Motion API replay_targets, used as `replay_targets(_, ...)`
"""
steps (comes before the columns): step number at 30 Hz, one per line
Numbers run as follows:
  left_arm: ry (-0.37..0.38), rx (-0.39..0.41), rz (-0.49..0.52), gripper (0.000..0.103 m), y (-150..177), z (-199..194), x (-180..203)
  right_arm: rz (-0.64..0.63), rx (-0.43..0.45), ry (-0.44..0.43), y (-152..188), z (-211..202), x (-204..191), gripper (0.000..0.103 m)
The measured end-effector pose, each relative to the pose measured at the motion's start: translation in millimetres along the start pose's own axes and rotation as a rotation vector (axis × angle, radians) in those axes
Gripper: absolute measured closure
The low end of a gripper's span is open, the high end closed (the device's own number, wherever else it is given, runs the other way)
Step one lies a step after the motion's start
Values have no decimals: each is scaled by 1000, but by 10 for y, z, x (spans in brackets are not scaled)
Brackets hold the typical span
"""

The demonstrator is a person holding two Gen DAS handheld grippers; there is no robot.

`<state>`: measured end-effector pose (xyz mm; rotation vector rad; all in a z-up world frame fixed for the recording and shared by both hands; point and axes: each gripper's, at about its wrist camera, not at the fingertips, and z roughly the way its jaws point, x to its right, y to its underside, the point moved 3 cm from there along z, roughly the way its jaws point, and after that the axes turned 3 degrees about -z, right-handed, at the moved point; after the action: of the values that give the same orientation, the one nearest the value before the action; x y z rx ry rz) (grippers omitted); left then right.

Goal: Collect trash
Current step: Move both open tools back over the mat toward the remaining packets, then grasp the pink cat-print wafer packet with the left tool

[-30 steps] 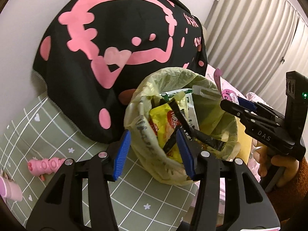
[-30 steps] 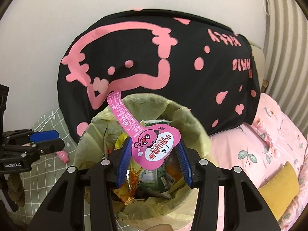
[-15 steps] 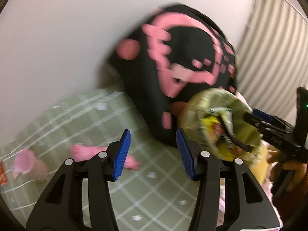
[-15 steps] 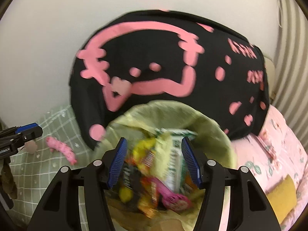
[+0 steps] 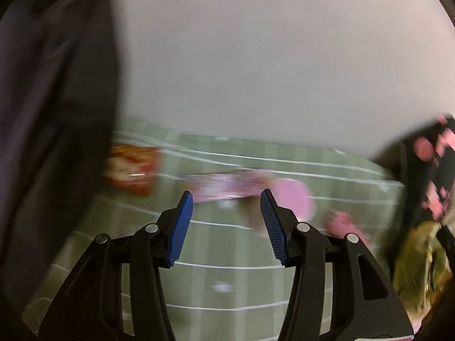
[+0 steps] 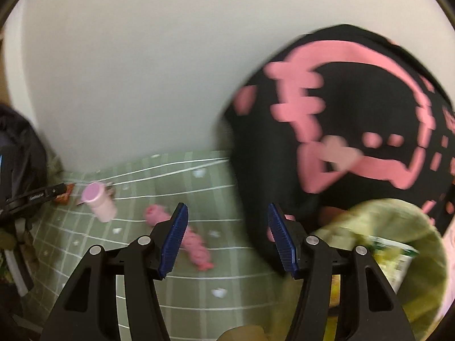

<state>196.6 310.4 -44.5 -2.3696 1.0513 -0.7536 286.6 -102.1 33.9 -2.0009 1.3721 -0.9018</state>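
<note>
My left gripper (image 5: pixel 226 199) is open and empty above the green checked bedsheet (image 5: pixel 216 284). Ahead of it lie a red snack packet (image 5: pixel 130 169), a flat pink wrapper (image 5: pixel 221 184) and a pink cup (image 5: pixel 293 200), all blurred. My right gripper (image 6: pixel 227 213) is open and empty. A crumpled pink wrapper (image 6: pixel 193 241) lies just past its left finger, and the pink cup (image 6: pixel 99 203) lies further left. The trash bin with its yellow-green bag (image 6: pixel 398 255) stands at the right, full of wrappers. It shows at the far right in the left wrist view (image 5: pixel 421 267).
A big black cushion with pink print (image 6: pixel 355 119) leans on the white wall behind the bin. A dark bag (image 5: pixel 51 113) fills the left side. The left gripper's tip (image 6: pixel 42 194) shows at the left edge of the right wrist view.
Both grippers have swung left, away from the bin, toward the trash on the sheet. The right gripper let the pink label wrapper go into the bin and opened.
</note>
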Motion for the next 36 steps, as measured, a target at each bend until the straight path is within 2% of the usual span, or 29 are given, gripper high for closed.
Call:
replay_targets(4,-67,1,-32,56,-64,39,-366,-36,-30,-94,-24,216,-377,48)
replay_targets(8,-78,-33,-22,56,-105,123,-594,-78,-79,-194,9,438,-799,48)
replay_targets(14,-46,-34,73,56,-103,213,-527,-177,-154,-298,120,758,-1373,48)
replay_targets(17,-23,-31,110,56,-132,264,-478,-208,-173,-314,160,836,-1514,48)
replay_targets(21,81,-49,185,56,-240,340,-294,-224,-158,-312,136,827,-1493,48)
replay_targets(24,178,-98,252,56,-293,461,-97,-229,-146,-286,157,785,-1377,48)
replay_targets(26,213,-149,337,56,-287,585,79,-211,-153,-262,191,775,-1243,48)
replay_targets(30,180,-235,492,56,-134,829,288,-152,-173,-234,272,770,-1002,48)
replay_targets(32,147,-262,526,56,-80,931,335,-131,-177,-221,325,737,-894,48)
replay_targets(36,110,-270,549,56,-32,1004,381,-112,-188,-214,398,732,-748,48)
